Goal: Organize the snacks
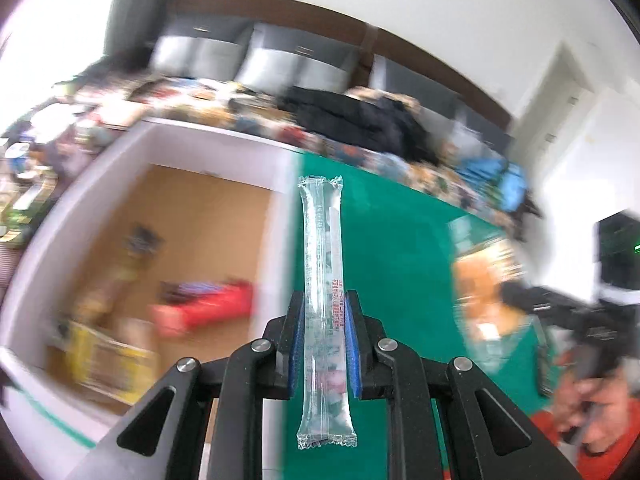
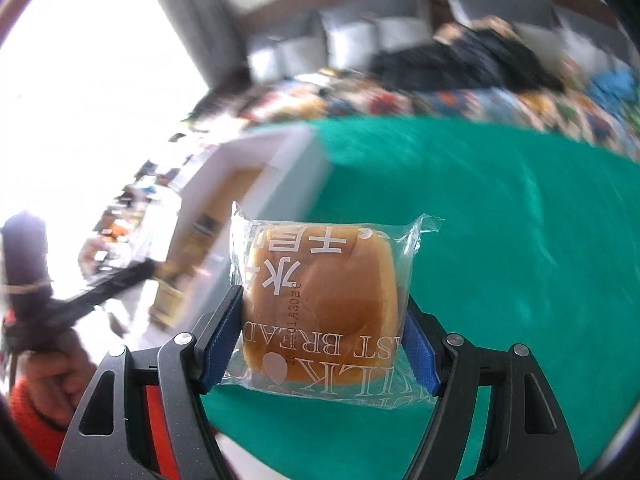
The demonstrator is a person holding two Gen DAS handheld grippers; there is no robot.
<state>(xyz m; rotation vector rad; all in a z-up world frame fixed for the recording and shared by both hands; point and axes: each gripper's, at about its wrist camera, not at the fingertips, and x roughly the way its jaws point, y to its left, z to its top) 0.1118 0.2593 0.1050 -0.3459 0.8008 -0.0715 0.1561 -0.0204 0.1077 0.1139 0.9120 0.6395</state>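
Note:
My left gripper (image 1: 323,300) is shut on a long clear stick packet (image 1: 323,248) with red print, held above the edge between the green table (image 1: 392,248) and a white-walled cardboard box (image 1: 208,152). The box holds several snacks, among them a red pack (image 1: 208,308) and a yellow pack (image 1: 100,360), all blurred. My right gripper (image 2: 324,300) is shut on a wrapped milk bread bun (image 2: 320,304) in clear plastic, held above the green table (image 2: 500,220). The box (image 2: 256,168) lies to the left in the right wrist view.
The right gripper with the bun shows blurred in the left wrist view (image 1: 492,280). A row of colourful packets (image 2: 480,104) lines the table's far edge. A dark coat (image 1: 360,116) lies on grey seats behind. A person in orange (image 2: 44,392) is at the lower left.

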